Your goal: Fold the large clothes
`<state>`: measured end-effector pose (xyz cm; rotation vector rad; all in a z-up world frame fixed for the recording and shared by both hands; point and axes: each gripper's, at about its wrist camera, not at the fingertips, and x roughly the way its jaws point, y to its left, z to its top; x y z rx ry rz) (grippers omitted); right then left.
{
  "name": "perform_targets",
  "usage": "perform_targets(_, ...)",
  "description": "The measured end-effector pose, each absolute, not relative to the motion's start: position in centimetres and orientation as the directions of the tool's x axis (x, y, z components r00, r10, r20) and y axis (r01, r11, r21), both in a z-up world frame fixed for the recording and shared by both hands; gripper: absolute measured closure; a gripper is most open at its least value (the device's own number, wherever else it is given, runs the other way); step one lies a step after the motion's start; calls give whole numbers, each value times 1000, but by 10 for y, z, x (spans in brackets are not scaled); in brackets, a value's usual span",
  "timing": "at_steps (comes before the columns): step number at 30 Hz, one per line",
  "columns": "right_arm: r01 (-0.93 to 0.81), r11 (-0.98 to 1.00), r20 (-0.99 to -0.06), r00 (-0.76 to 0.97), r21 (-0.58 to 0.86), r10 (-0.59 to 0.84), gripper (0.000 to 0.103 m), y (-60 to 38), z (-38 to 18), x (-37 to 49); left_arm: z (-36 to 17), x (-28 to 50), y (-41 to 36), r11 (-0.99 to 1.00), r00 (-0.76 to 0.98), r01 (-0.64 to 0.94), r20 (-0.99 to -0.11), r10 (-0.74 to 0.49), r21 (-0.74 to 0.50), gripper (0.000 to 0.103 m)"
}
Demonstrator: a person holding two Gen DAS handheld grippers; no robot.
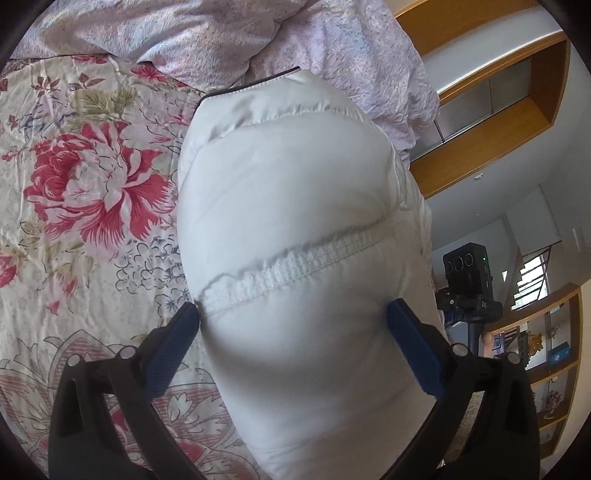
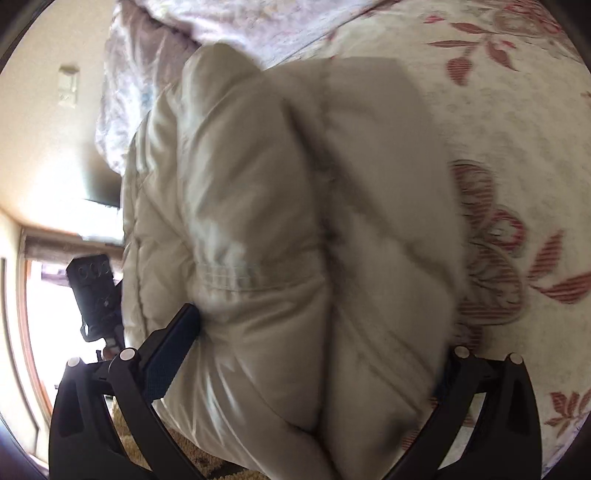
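A white padded jacket (image 1: 288,206) hangs folded in a thick bundle above the floral bedspread (image 1: 85,192). My left gripper (image 1: 295,314) is shut on the jacket, its blue pads (image 1: 177,343) pressing both sides near an elastic seam. In the right wrist view the same jacket (image 2: 280,229) fills the frame, blurred. My right gripper (image 2: 314,332) is shut on its bulky folds; the left blue pad (image 2: 173,343) shows and the right one is hidden by fabric.
A crumpled lilac quilt (image 1: 221,33) lies at the bed's far side. Wooden shelving (image 1: 491,110) and a bookcase (image 1: 554,369) stand at the right. The other gripper's camera (image 1: 469,273) shows beside the jacket, as it does in the right wrist view (image 2: 92,291).
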<state>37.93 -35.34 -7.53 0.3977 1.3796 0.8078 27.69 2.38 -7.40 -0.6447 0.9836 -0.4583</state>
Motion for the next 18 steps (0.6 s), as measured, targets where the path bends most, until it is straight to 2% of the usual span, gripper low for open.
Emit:
perform_targets(11, -283, 628, -665, -53, 725, 745, 1, -343, -83, 381, -93, 279, 32, 639, 447, 83, -544, -710, -765, 2)
perform_targets(18, -283, 632, -671, -58, 722, 740, 1, -333, -79, 379, -108, 276, 42, 564, 427, 76, -485, -764, -822, 2)
